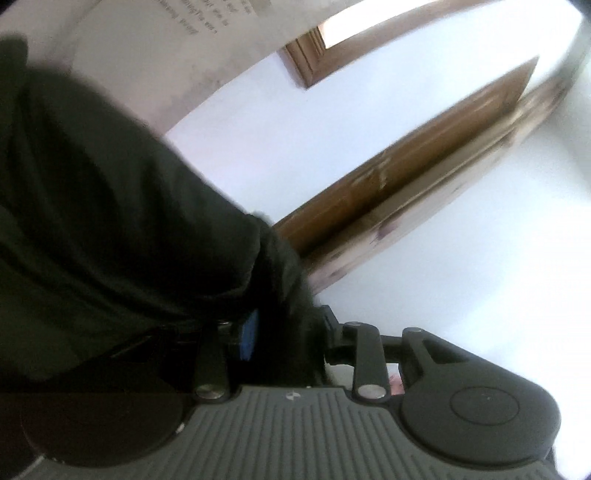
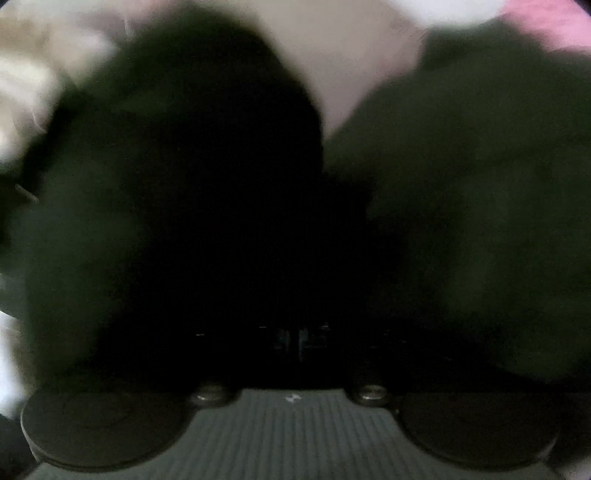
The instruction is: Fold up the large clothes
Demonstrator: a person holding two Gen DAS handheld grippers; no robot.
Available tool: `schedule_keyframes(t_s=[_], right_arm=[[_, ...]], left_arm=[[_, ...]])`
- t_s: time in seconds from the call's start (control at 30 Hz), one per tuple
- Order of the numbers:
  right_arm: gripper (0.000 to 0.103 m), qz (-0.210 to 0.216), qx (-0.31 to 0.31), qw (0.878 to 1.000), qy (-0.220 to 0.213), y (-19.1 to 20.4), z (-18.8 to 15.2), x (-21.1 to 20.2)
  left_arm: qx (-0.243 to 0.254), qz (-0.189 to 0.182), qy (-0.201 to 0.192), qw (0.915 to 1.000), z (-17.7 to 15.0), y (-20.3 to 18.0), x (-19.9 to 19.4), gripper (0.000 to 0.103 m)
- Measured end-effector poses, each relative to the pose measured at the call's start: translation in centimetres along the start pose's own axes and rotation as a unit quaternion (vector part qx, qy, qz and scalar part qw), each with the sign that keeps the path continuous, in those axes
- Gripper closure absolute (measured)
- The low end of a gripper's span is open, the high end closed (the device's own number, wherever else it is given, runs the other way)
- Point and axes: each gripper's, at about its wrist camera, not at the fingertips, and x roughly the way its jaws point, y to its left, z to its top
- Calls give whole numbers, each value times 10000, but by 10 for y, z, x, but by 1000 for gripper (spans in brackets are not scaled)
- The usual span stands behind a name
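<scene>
A dark green garment (image 1: 110, 221) fills the left half of the left wrist view and drapes over my left gripper (image 1: 280, 317). The jaws stand close together with the cloth bunched between them; a blue pad (image 1: 249, 336) shows beside the fold. The gripper is raised and tilted, facing a wall. In the right wrist view the same dark green garment (image 2: 461, 203) covers nearly everything and hides my right gripper (image 2: 295, 339); its fingers are lost in the dark folds, and I cannot tell how the jaws stand.
The left wrist view shows a white wall (image 1: 443, 258), a brown wooden door (image 1: 406, 166) and a wooden frame (image 1: 314, 59). A sheet with printed text (image 1: 177, 44) is at the top left. Pale and pink fabric (image 2: 554, 26) shows at the right wrist view's edges.
</scene>
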Motion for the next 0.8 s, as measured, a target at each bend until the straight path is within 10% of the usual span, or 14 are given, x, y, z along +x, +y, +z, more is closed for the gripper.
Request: schedule_keyframes(t_s=[0.13,0.2,0.33,0.5,0.8], right_arm=[[70,-274,-6,9989,-384,-8,18,-57],[39,-266,133,9985,-456,-12,25,-73],[13,89,420,9974,-578,-12,25,-78],[4,340,404,9961,-700,18,14,-83],[3,-1297,-1306,9823,356,100,39,10]], left_arm=[[156,-692,-1211,9901,-30,23,-2,44],[110,-816,-1939,9776,-44,27,-11,37],[63,-777,-3136,9463,-73,23,-42,29],[-367,-437,-4643,8838,-122,27,-93,9],[-927,-179,-4659,8798,-148,30,-90,9]])
